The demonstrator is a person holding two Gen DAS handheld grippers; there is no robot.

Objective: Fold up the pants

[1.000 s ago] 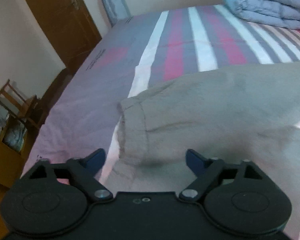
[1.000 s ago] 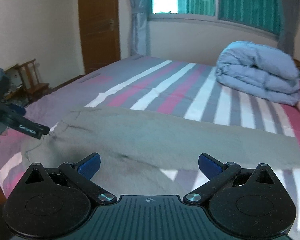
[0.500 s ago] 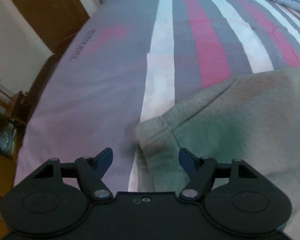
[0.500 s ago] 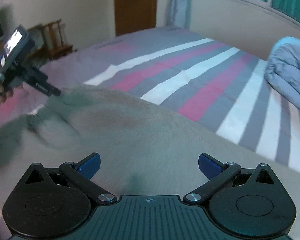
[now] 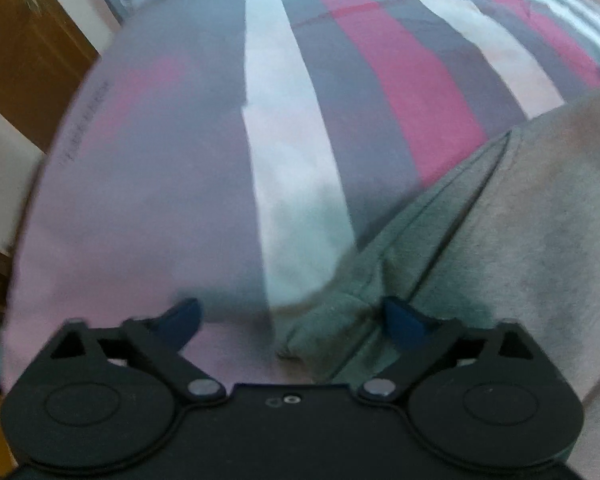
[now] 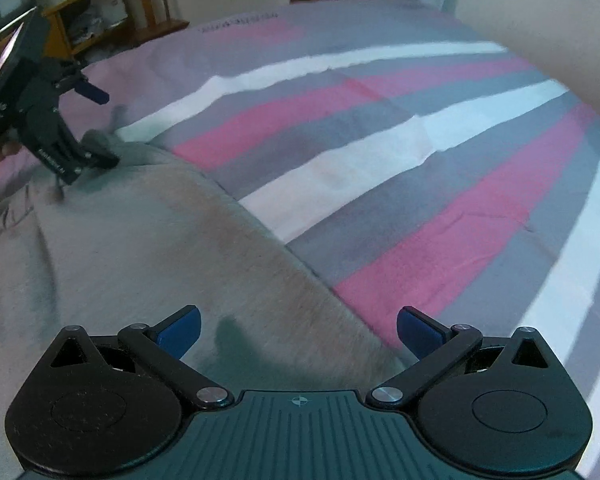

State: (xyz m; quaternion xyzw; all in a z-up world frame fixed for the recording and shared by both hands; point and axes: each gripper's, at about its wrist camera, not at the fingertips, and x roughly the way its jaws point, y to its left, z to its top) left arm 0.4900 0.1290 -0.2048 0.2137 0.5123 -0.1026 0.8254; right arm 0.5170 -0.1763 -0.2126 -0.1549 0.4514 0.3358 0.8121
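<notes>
The grey pants lay spread on the striped bed, in the lower left of the right wrist view, with no finished fold to see. The left tool had just been opening, the hem corner loose between its jaws. The right tool stood released over the edge of the pants. Most folding was left.

Both grippers are black, with blue fingertips, round side discs and silver pivot screws; the right gripper has a ribbed body.
</notes>
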